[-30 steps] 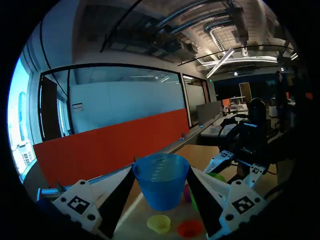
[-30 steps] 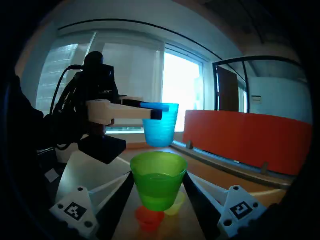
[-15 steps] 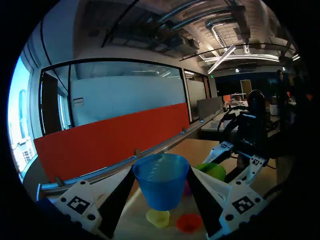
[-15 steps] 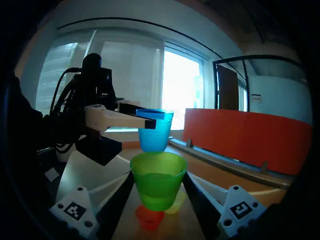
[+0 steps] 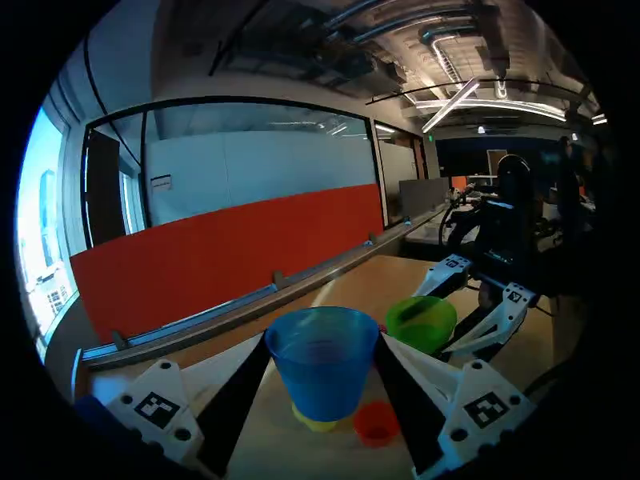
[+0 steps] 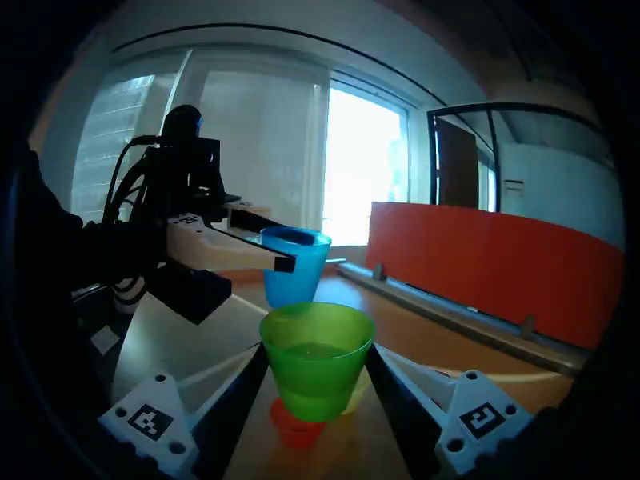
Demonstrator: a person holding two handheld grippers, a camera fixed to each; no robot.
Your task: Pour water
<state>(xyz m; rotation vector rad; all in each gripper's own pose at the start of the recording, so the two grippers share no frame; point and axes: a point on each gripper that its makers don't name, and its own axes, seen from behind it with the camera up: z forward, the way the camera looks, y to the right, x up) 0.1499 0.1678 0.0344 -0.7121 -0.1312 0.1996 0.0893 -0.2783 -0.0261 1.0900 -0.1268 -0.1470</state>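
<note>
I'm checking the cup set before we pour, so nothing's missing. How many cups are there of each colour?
blue cup: 1
green cup: 1
yellow cup: 1
orange cup: 1
Total: 4 cups

Pale wood tabletop (image 5: 376, 284). On it: small yellow cup (image 5: 314, 422) and small orange cup (image 5: 376, 422), just beside each other.
</note>
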